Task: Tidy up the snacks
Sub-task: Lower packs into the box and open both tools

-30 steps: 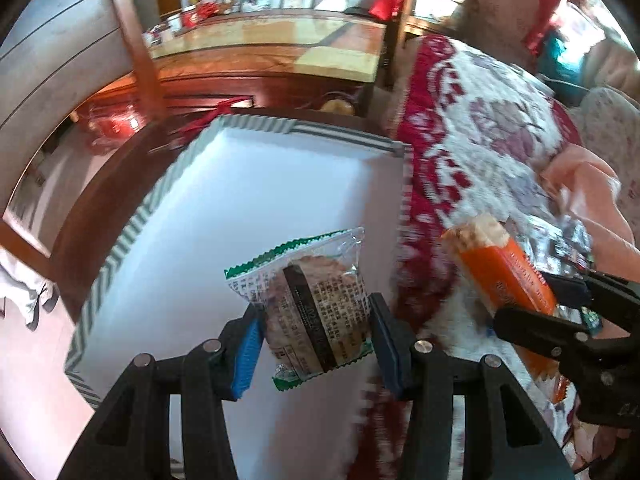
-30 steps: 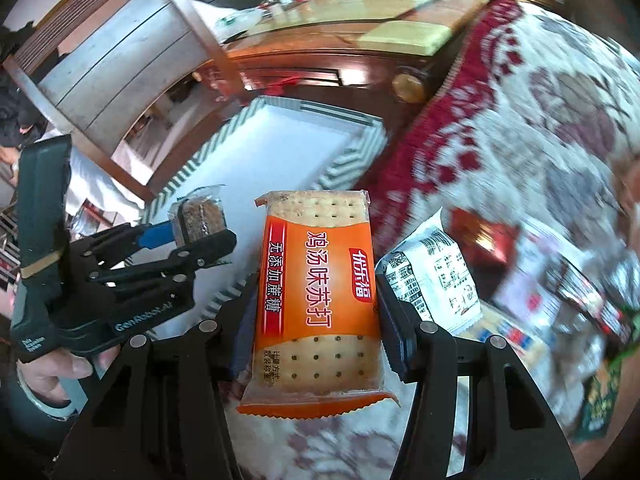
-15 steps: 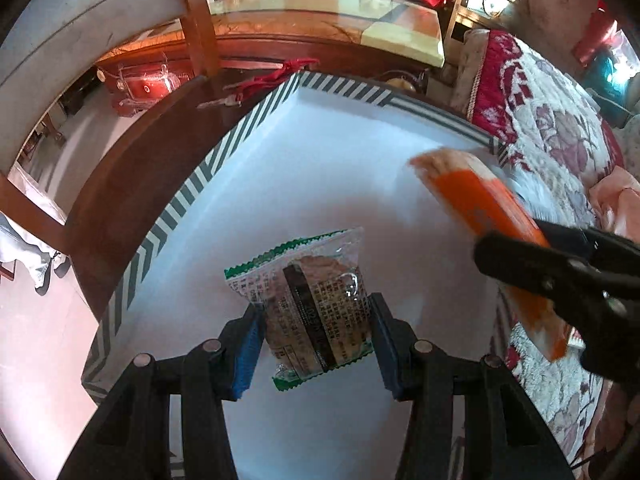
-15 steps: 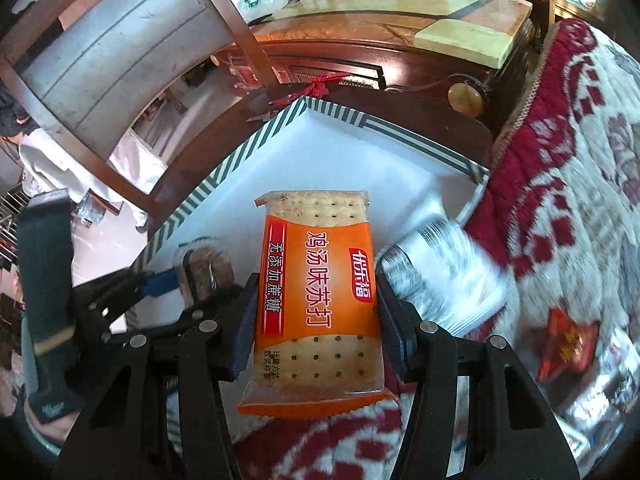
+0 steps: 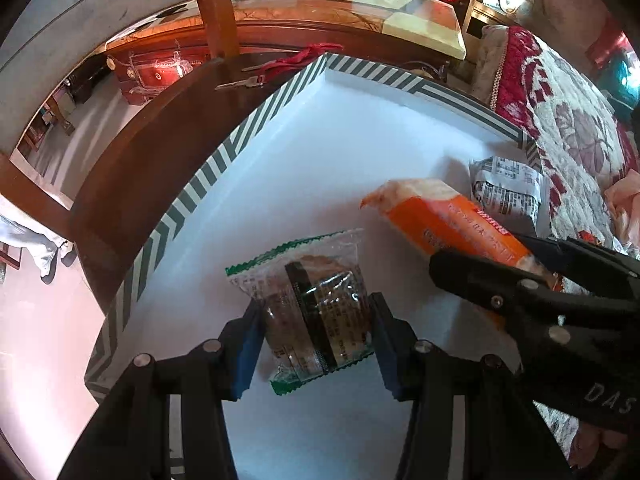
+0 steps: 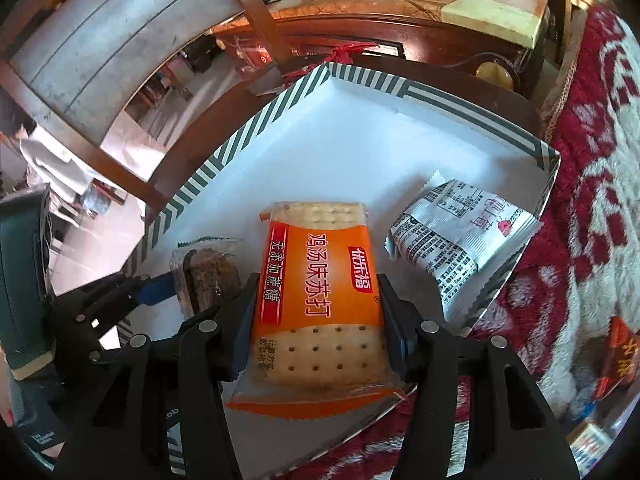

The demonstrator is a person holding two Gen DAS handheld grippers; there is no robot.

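Dark wooden tabletop (image 5: 132, 184) carries the white box (image 5: 256, 128) with the striped rim, beside a red floral cloth (image 6: 592, 184). My left gripper (image 5: 316, 328) is closed on the green-edged cake packet (image 5: 312, 304), held over the box floor. My right gripper (image 6: 316, 312) has the orange cracker pack (image 6: 320, 280) between its pads; these jaws have just been opening, and I cannot tell whether the pads still press on it. A white printed packet (image 6: 460, 232) already lies against the right-hand box wall.

Hazards, as I judge them: the two grippers work close together and may collide. Slack right-hand pads may drop the crackers skewed across the near rim or onto the white packet. Releasing the cake packet from height may tip it over.
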